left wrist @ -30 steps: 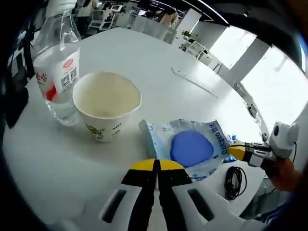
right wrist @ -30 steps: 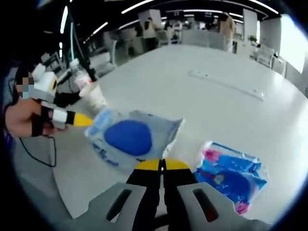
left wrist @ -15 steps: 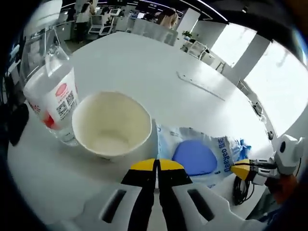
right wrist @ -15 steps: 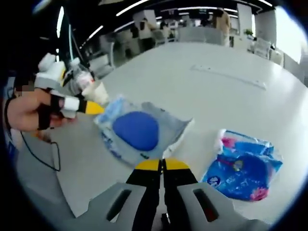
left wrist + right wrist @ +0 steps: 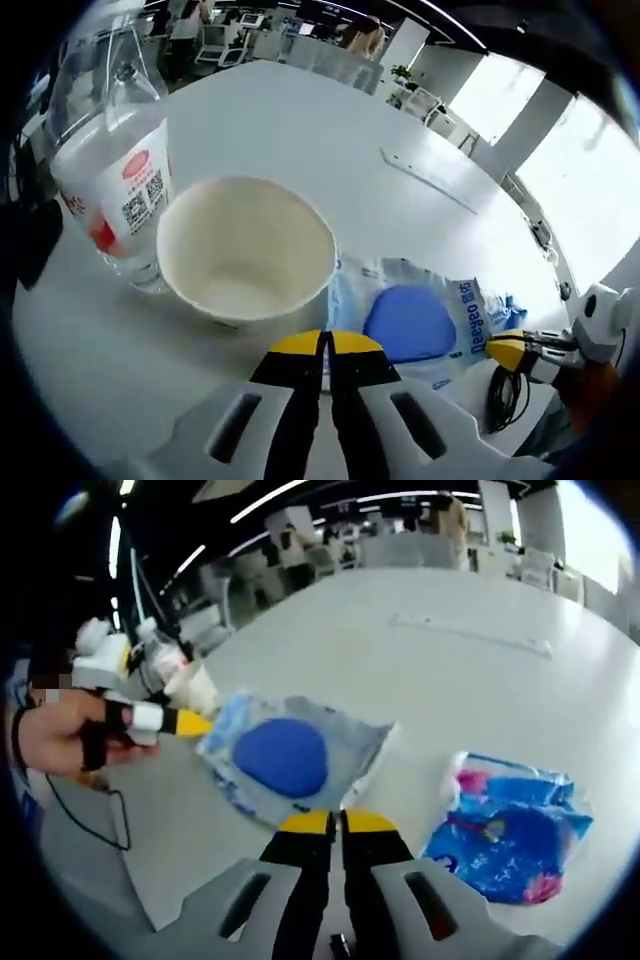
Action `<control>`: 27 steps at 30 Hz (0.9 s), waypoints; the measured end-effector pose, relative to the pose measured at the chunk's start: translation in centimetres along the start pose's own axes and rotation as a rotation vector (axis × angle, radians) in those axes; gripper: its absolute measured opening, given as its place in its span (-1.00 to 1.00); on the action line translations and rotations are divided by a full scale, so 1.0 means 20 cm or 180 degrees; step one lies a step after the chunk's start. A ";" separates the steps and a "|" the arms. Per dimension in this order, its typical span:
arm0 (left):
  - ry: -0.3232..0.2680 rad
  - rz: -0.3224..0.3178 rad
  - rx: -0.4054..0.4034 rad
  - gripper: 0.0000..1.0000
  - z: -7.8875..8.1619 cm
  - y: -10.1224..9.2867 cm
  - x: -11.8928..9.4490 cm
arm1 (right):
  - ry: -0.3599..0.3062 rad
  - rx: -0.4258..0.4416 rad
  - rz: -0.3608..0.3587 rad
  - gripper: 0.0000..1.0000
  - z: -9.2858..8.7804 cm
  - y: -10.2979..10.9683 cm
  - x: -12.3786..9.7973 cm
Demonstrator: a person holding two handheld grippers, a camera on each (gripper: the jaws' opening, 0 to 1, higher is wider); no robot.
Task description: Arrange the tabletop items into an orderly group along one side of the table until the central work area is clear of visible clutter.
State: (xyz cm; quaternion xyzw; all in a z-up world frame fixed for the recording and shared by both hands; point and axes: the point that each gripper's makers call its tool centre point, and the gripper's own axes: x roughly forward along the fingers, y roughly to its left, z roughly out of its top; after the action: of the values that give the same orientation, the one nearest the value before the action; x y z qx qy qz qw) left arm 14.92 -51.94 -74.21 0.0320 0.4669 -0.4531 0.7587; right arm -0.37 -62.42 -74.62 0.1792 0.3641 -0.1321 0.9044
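My left gripper hovers with its fingers pressed together on nothing, just short of the paper cup. My right gripper is likewise closed and empty, near the tabletop's edge.

Nearest to it lies the light blue pouch with a dark blue pad inside. I judge it soft, light and slippery, so I'd pinch a flat sealed margin, not the bulge. Its long axis runs from the edge nearest me toward the cup. The second, brighter blue pouch lies apart from it along the same edge, equally limp by my reckoning.

The cup stands upright, mouth up, empty, touching the first pouch in the left gripper view; thin-walled, it would crush, so take the rim gently. Beyond it the clear water bottle stands upright, probably the heaviest item.
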 end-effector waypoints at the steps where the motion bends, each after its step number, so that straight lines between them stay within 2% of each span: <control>1: -0.0002 -0.0021 -0.0032 -1.00 0.00 0.00 0.00 | 0.0002 0.0011 0.0005 -0.95 0.00 0.00 0.00; 3: -0.0006 -0.0098 -0.0295 -0.97 -0.01 -0.01 0.01 | -0.0022 0.0057 0.0009 -0.94 0.00 0.00 0.00; 4: -0.0012 -0.0092 -0.0334 -0.95 -0.01 0.00 0.00 | -0.0028 0.0044 0.0002 -0.93 0.00 0.00 0.00; 10: -0.0011 -0.0133 -0.0241 -0.89 -0.03 0.00 -0.01 | -0.0028 0.0017 0.0009 -0.86 0.01 0.01 -0.01; 19: -0.0009 -0.0158 -0.0095 -0.80 -0.06 0.01 -0.06 | -0.0005 -0.0037 -0.0041 -0.80 -0.03 0.00 -0.04; 27: -0.0023 -0.0163 -0.0142 -0.78 -0.09 0.05 -0.10 | -0.0048 -0.0021 -0.0094 -0.79 -0.04 -0.03 -0.09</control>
State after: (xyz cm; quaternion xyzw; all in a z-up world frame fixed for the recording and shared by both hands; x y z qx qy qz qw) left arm 14.09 -49.14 -74.23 0.0015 0.4748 -0.4620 0.7491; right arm -2.29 -62.49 -74.04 0.1698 0.3602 -0.1456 0.9057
